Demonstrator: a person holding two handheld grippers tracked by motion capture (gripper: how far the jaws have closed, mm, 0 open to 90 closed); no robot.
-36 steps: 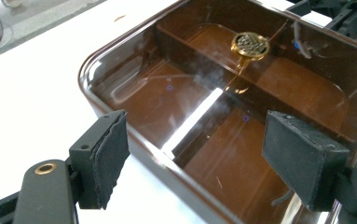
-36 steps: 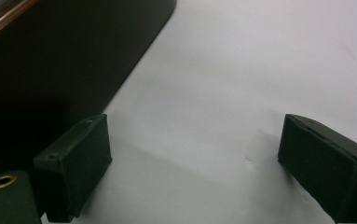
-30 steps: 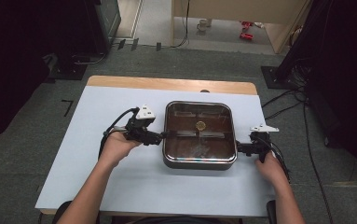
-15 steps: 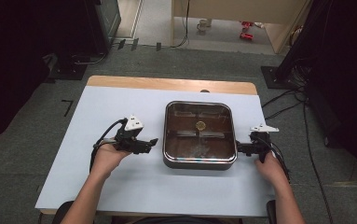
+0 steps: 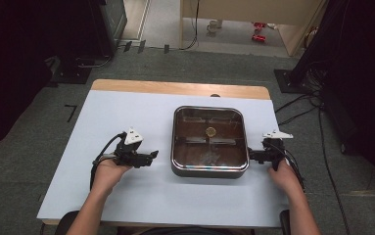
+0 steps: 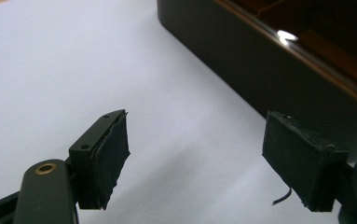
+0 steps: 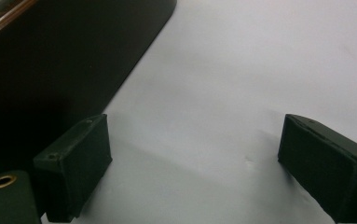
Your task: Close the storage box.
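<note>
A square dark pan [image 5: 209, 169] with rounded corners sits at the middle of the table; its inside looks brown and glossy, with a small round gold piece [image 5: 210, 131] at the centre. My left gripper [image 5: 152, 155] is held a short way off the pan's left side, open, with nothing between its pads [image 6: 104, 158]. The pan's dark wall [image 6: 269, 74] fills that view's upper right. My right gripper [image 5: 250, 155] stands open at the pan's right side, close to the wall [image 7: 50, 65], its fingers [image 7: 325, 165] resting over bare table.
The pale sheet [image 5: 126, 196] covers the table, with a wooden strip [image 5: 175, 88] along the far edge. Grey carpet [image 5: 23, 161] surrounds it. Black stands and cables [image 5: 297, 107] lie on the floor at the right and back.
My left gripper has drawn back from the pan's left side, toward the left and nearer the person. The right gripper and the pan have stayed put.
</note>
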